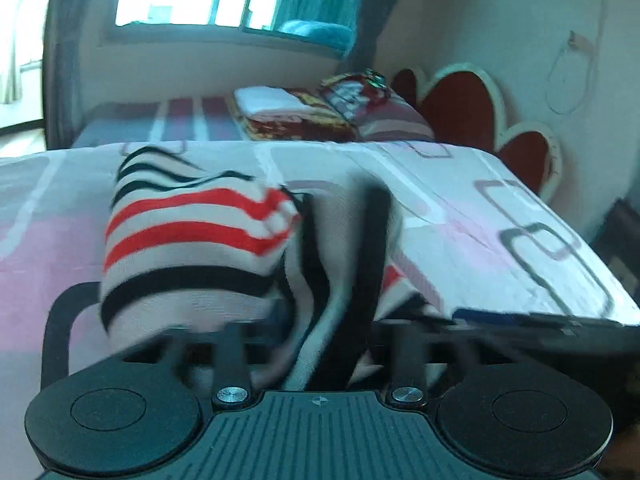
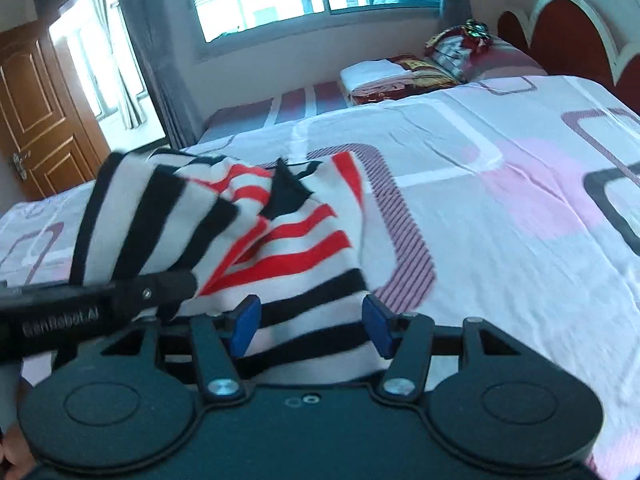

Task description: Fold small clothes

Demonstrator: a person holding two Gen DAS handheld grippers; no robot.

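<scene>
A small striped garment, white with red and black stripes, lies bunched on the bed. In the left wrist view it drapes over my left gripper and hides the fingertips, and the view is blurred. In the right wrist view the garment lies between and under the blue pads of my right gripper, whose jaws stand apart. The left gripper's black finger reaches in from the left, its tip in the cloth.
The bed sheet is white and pink with dark rounded squares. Folded blankets and pillows lie at the far end by a red headboard. A window, curtains and a wooden door are behind.
</scene>
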